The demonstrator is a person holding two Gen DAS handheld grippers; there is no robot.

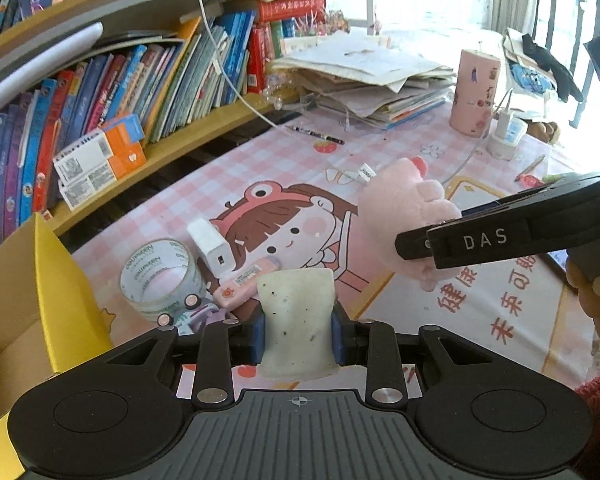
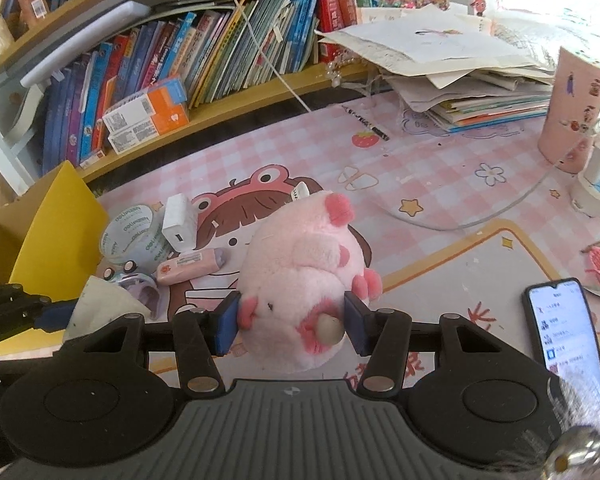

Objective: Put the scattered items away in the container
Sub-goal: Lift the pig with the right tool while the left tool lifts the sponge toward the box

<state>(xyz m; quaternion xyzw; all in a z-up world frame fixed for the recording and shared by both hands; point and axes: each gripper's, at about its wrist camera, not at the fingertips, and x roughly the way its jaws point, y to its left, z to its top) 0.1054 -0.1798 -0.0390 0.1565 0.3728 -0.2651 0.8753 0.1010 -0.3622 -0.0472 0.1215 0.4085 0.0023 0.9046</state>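
Note:
My left gripper [image 1: 298,330] is shut on a pale speckled eraser-like block [image 1: 297,316], held above the pink mat. My right gripper [image 2: 292,326] is shut on a pink plush toy [image 2: 304,276], which also shows at the right of the left wrist view as the plush [image 1: 404,208]. The yellow cardboard box [image 1: 40,300] stands open at the left, seen again as the box [image 2: 56,236]. On the mat beside it lie a clear tape roll [image 1: 158,280], a white charger [image 1: 214,248], a pink eraser [image 1: 244,282] and a small purple toy [image 1: 198,314].
A bookshelf [image 1: 140,80] runs along the back. A paper stack [image 1: 372,80], a pink cylinder [image 1: 474,92] and a white power strip with cable [image 2: 596,184] sit at the far right. A lit phone [image 2: 564,332] lies at the right. A pen [image 1: 318,135] lies near the shelf.

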